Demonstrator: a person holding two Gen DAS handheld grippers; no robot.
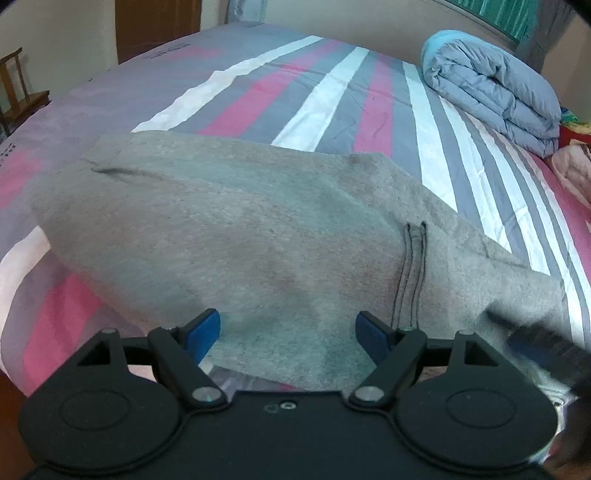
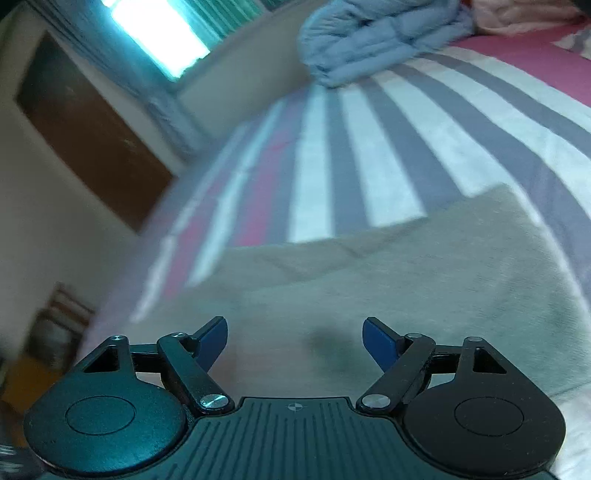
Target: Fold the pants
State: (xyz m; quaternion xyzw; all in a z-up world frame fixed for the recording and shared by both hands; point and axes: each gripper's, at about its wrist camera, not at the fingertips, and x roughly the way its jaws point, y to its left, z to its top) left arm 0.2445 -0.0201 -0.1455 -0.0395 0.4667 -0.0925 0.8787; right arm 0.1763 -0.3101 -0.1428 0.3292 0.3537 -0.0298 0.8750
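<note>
A bedroom with pale walls holds a wide bed [image 1: 236, 85] dressed in a sheet of grey, white and pink stripes that run away toward the far side. A brown wooden door [image 2: 92, 125] stands in the wall on the left of the right wrist view, with a bright window and teal curtain [image 2: 162, 33] above and beyond it. A wooden chair [image 1: 18, 92] sits off the bed's left edge in the left wrist view.

The grey pants [image 1: 236, 236] lie spread on the near part of the bed, a broad soft mass of fleece reaching from the near left toward the right. Their far edge shows one folded corner against the stripes. In the right wrist view the same pants [image 2: 388, 295] fill the near middle, blurred, with a dark smudge close to the gripper.

At the far right of the bed rests a folded blue-grey quilt [image 1: 491, 88], and just right of it some pink and red bedding [image 1: 572, 162] at the frame's edge.

A pair of grey drawstrings [image 1: 410, 273] lies on the pants, running from the middle toward the near right.

The left gripper [image 1: 288, 332] hovers low over the pants' near edge with its blue-tipped jaws set wide apart, gripping nothing. The right gripper [image 2: 295, 339] likewise stands spread over the cloth, nothing between its jaws. A dark blurred shape [image 1: 543, 343] crosses the near right corner of the left wrist view; what it is cannot be told.
</note>
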